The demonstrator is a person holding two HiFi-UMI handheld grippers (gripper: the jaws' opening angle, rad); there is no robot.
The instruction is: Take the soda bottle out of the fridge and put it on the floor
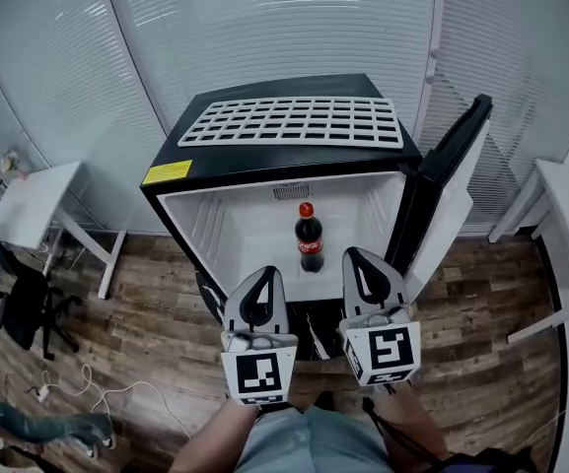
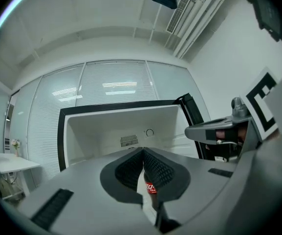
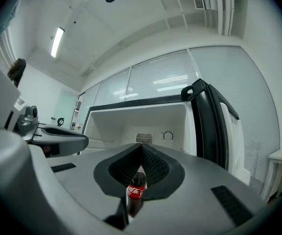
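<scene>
Facing one soda bottle [image 1: 309,236], two grippers [image 1: 266,275] [image 1: 359,257].

The soda bottle [image 1: 309,236] stands upright inside the open fridge [image 1: 264,170]. The left gripper [image 1: 263,277] and right gripper [image 1: 356,257] hover side by side before it.

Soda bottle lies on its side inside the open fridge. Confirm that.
Not right. The soda bottle stands upright, not on its side, inside the open fridge. The head view shows it.
</scene>
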